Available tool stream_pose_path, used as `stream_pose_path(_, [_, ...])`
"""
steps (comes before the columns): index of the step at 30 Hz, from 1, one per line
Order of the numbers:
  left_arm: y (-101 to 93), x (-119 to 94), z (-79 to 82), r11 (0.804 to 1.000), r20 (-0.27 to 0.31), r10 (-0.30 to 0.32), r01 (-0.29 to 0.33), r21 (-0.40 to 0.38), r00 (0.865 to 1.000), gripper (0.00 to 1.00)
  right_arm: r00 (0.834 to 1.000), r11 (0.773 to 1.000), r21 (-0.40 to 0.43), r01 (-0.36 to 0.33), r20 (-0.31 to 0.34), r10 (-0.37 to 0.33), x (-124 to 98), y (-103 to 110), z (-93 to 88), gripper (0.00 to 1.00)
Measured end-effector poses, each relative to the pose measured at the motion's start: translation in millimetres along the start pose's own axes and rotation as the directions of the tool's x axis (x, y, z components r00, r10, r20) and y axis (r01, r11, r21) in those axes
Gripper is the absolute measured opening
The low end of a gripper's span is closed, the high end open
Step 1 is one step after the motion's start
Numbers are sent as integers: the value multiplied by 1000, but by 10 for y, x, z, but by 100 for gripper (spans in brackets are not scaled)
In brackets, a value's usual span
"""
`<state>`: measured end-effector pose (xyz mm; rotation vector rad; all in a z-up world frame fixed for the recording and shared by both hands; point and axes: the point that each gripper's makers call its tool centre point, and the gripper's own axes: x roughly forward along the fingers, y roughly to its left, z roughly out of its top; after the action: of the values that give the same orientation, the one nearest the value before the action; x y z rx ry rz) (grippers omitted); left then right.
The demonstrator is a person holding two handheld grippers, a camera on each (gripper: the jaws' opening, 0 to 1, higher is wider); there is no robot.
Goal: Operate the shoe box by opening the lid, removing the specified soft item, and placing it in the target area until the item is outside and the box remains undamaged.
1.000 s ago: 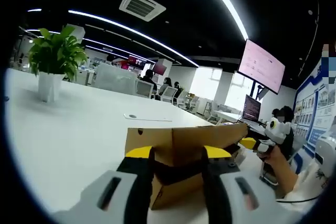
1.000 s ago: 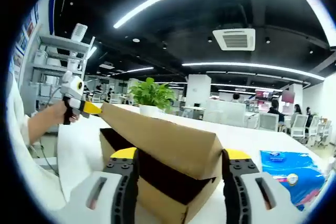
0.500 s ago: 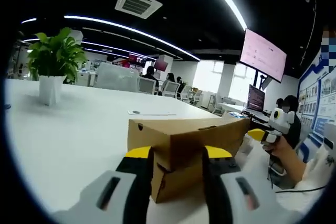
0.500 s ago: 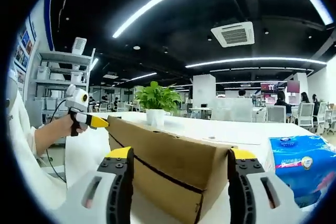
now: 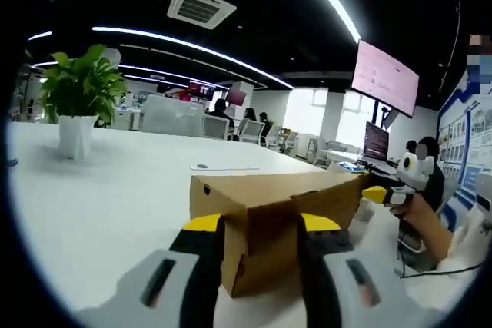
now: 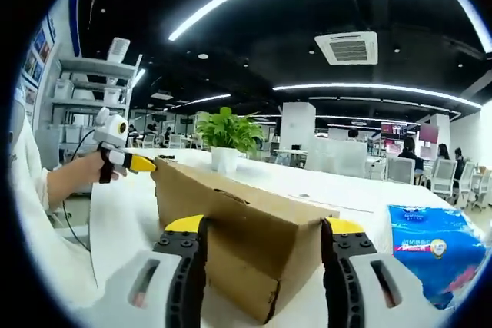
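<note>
A brown cardboard shoe box (image 5: 273, 217) lies on the white table (image 5: 92, 190), its lid down. The left gripper (image 5: 260, 230) grasps one end of the box, the right gripper (image 6: 261, 236) the other end. Beside the box lies a blue tissue pack (image 6: 427, 247); beyond it stands a potted plant (image 5: 77, 101).

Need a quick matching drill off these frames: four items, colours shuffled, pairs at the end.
Column 1:
1. shoe box
2. tissue pack
3. plant pot
4. claw tips of the left claw

Column 2:
A. white
B. yellow
C. brown cardboard
D. blue

Pairs: 1-C, 2-D, 3-A, 4-B
</note>
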<state>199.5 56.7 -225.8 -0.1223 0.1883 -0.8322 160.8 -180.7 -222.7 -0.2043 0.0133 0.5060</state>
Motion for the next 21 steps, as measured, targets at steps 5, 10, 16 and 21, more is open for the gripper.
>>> stream_pose_path(5, [-60,14,79,972,13,1,-4,235,1000,56,999,978,-206,-21,36,29,-44,87,127,54])
stream_pose_path(10, [-59,-43,161,834,54,35,-59,549,998,48,992,875,-482,-33,91,88,-140,198,275,55])
stream_pose_path(16, [-159,-68,77,675,32,28,-42,737,999,68,988,701,-709,-83,33,150,-204,402,302,64])
stream_pose_path(21, [-315,-82,82,559,51,1,-43,828,999,68,983,601,-798,-36,79,163,-250,404,341,56])
